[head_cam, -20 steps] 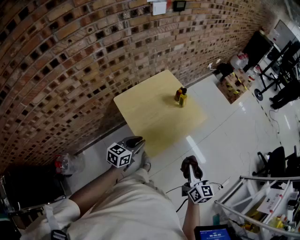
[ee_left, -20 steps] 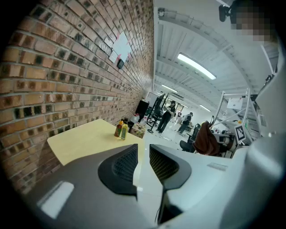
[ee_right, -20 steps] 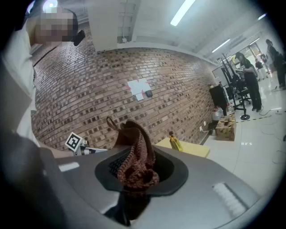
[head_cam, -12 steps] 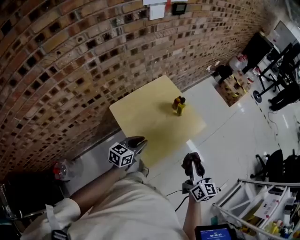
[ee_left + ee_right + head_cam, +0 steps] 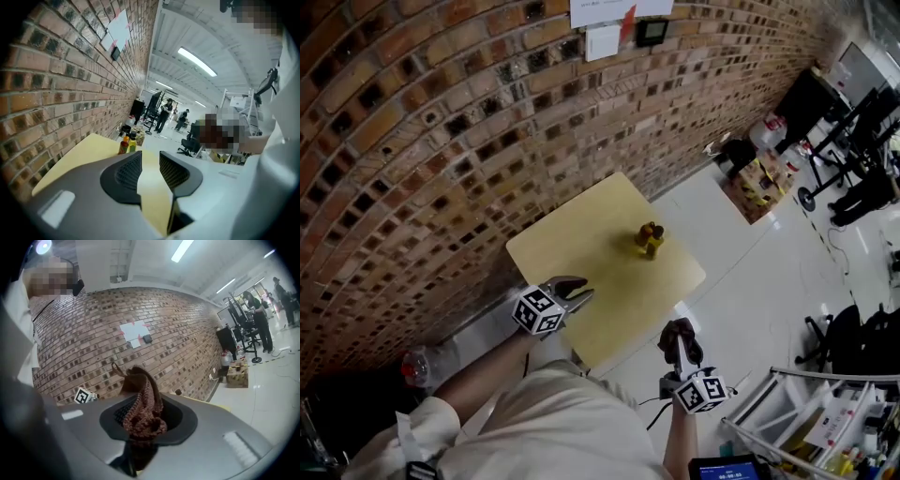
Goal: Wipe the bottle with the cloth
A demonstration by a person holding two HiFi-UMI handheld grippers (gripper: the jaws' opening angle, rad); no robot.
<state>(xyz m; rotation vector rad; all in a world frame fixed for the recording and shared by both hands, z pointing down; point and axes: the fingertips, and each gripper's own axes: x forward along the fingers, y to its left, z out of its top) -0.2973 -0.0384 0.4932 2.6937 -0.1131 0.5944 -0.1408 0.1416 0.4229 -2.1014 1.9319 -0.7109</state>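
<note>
Brown knitted cloth (image 5: 140, 394) sits bunched in the right claw (image 5: 144, 425), and the jaws are pinched on it. The left claw (image 5: 150, 164) has nothing in it. Its jaws stand a little apart, with only a narrow gap.

The bottle (image 5: 132, 143) is well ahead of both claws, on the far part of the yellow bench (image 5: 581, 244). A second bottle (image 5: 123, 146) stands right next to it, so close that I cannot tell if they touch.

Some things could go wrong from here. The gap in the left claw looks too small for a bottle, so it may bump the bottle over if it does not widen first. With the two bottles so close, a push on one may knock the other. If no claw holds the bottle, the cloth may tip it. The cloth may also slip out during hard rubbing.
</note>
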